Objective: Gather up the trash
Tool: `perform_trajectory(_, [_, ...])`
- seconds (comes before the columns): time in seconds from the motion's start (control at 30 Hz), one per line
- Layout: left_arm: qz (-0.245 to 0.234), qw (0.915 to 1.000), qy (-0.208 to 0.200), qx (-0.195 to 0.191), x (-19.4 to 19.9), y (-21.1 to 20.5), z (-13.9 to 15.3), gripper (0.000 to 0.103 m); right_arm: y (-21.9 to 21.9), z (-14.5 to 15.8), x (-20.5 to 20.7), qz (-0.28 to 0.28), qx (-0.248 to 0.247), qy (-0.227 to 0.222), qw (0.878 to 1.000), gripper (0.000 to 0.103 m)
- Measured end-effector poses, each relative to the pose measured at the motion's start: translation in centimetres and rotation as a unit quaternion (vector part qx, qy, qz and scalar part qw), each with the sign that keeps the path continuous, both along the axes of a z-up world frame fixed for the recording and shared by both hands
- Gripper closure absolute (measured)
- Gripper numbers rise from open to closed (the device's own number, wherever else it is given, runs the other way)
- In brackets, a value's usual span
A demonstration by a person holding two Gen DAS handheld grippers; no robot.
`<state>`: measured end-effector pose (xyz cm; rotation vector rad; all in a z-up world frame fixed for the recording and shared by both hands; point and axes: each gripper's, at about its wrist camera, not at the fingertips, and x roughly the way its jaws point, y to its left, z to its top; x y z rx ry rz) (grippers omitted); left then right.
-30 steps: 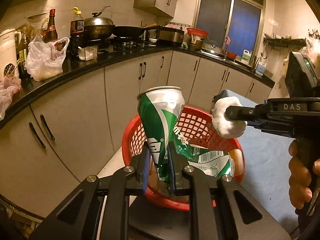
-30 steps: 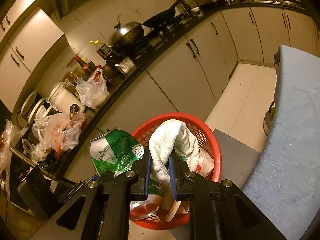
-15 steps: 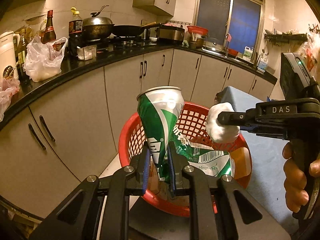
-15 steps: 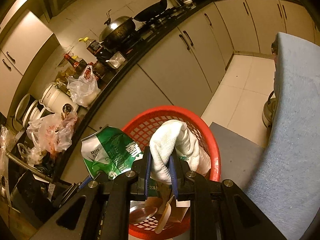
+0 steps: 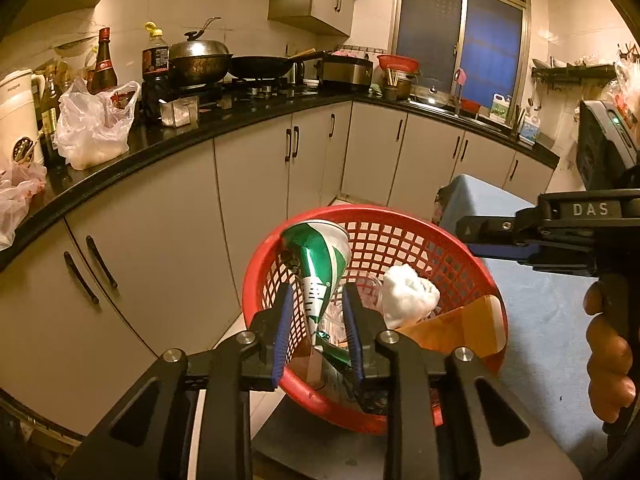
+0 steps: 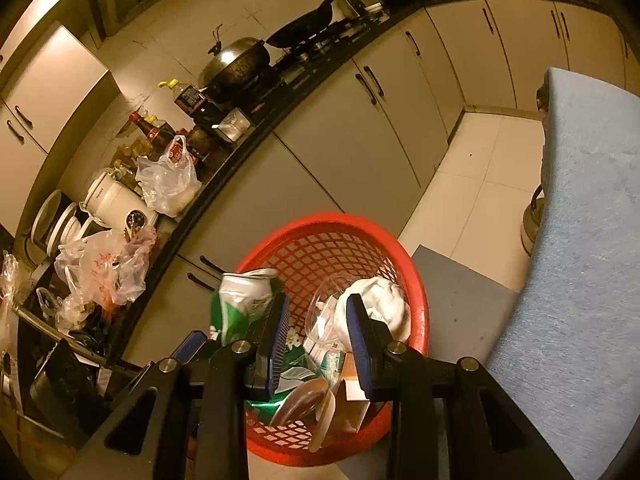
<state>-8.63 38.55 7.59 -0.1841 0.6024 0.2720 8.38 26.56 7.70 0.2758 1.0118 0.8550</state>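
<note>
A red mesh basket [image 5: 420,224] [image 6: 360,236] holds trash. My left gripper [image 5: 318,320] is open just above its near rim. A crushed green and white can [image 5: 320,264] [image 6: 244,300] is loose between the fingers and falling into the basket. My right gripper [image 6: 318,336] is open over the basket. A white crumpled cloth [image 5: 408,294] [image 6: 376,304] lies inside the basket, free of the fingers. The right gripper also shows in the left wrist view [image 5: 492,236], at the basket's right.
A dark counter [image 5: 168,144] with pots, bottles and plastic bags [image 5: 92,128] runs along the left above grey cabinets [image 5: 248,184]. A blue-covered table [image 6: 592,264] stands to the right. The basket sits on a grey stool [image 6: 460,300]. A plastic cup, wrappers and cardboard [image 5: 460,324] lie in the basket.
Both grippers opened. The cloth dropped from the right gripper into the basket. The can slipped out of the left gripper's hold and sank lower into the basket.
</note>
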Motion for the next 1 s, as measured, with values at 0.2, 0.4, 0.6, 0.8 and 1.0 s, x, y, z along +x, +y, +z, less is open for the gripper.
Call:
perform_trajectory(0.2, [0.011, 0.9996, -0.022, 0.012, -1.4, -0.6, 1.3, 0.064, -2.2, 1.3, -0.9, -0.014, 0.008, -0.011, 1.0, 0.066])
perform_trajectory(0.4, [0.032, 0.9981, -0.047, 0.023, -3.0, -1.7, 2.8, 0.041, -4.9, 2.7, -2.4, -0.031, 0.005, -0.031, 0.999, 0.053])
perform_trajectory(0.6, [0.076, 0.9932, -0.074, 0.048, -5.7, -3.9, 4.2, 0.011, -8.2, 3.9, -4.8, -0.057, -0.023, -0.066, 0.996, 0.038])
perform_trajectory(0.8, [0.153, 0.981, -0.049, 0.109, -9.2, -7.5, 4.0, 0.0, -12.3, 4.7, -9.1, -0.1, -0.084, -0.142, 0.981, 0.027])
perform_trajectory(1.0, [0.146, 0.9818, -0.026, 0.118, -12.1, -10.2, 2.8, 0.0, -15.9, 4.5, -14.8, -0.121, -0.15, -0.226, 0.955, 0.01])
